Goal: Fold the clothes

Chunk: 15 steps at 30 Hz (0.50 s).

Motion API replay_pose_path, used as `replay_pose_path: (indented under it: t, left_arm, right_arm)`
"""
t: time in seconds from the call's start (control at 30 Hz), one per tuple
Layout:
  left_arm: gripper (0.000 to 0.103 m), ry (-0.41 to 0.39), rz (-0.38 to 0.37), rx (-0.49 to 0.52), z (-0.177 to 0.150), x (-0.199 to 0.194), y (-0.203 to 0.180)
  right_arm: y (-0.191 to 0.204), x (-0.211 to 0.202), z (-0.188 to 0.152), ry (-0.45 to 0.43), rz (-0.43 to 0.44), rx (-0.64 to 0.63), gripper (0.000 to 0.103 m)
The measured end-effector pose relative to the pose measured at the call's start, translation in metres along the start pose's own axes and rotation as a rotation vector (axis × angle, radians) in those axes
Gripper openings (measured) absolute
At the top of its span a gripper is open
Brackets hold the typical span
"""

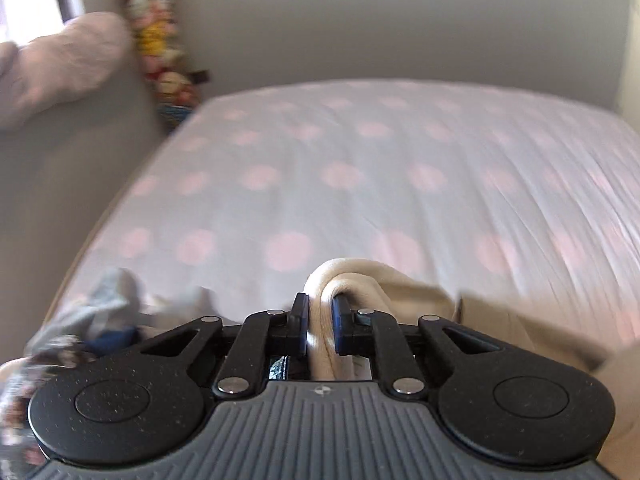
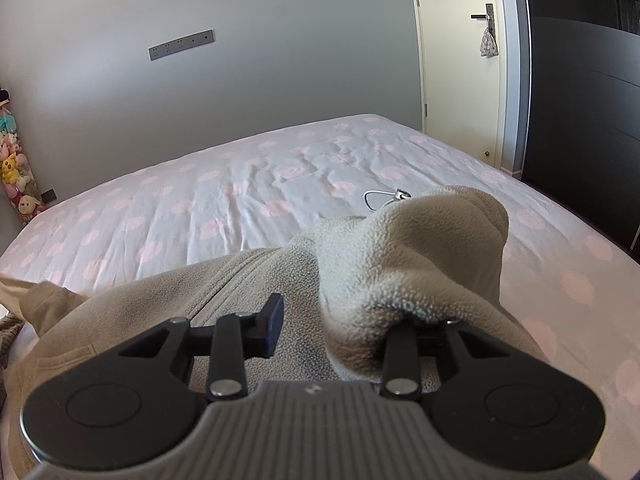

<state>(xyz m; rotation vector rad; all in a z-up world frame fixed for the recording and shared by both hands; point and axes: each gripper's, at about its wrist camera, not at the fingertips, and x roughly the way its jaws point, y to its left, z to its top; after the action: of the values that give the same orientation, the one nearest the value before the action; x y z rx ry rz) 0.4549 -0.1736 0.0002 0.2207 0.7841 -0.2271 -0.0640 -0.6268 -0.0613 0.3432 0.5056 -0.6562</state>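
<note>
Item: beige fleece garment [image 2: 248,280], lying on the near part of the bed [image 2: 240,184], its zipper seam running away from me toward the bed's middle, so its long axis seems to be going that way too.

Left gripper [image 1: 320,316]: I am seeing its jaws nearly closed, pinching a cream fold of cloth [image 1: 344,280] that is looping up over the right pad. Whether this fold belongs to the fleece garment I cannot tell.

Right gripper [image 2: 340,320]: its jaws are standing partly spread. The left finger [image 2: 272,320] is showing bare above the fleece; the right finger is hiding under a bunched lump of the garment [image 2: 420,248], which is draping over it. Whether the pads are pressing the cloth I cannot tell.

Surface: the bed is wearing a white sheet with pink dots, wrinkled toward its middle. A small metal ring [image 2: 384,198] is lying on the sheet just beyond the fleece lump. A blurred heap of grey and patterned clothes [image 1: 100,308] is sitting at the bed's near left edge.

Room: grey wall [image 2: 280,40] behind the bed, with a socket strip [image 2: 182,45]; stuffed toys [image 2: 16,176] hanging at the bed's far left corner; a cream door [image 2: 460,60] beyond its right corner, a small pouch [image 2: 489,44] dangling from the handle.
</note>
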Motion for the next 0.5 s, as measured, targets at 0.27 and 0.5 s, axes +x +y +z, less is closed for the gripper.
replay_pose_path:
  t: [0.27,0.5]
  left_arm:
    - [0.01,0.133,0.193,-0.328,-0.014,0.039,0.106]
    - [0.025,0.112,0.213,-0.108,-0.017,0.036,0.047]
  right_arm:
    - [0.0,-0.006,-0.002,-0.001,0.015,0.016,0.039]
    - [-0.004,-0.012,0.002,0.025,0.03,0.022,0.039]
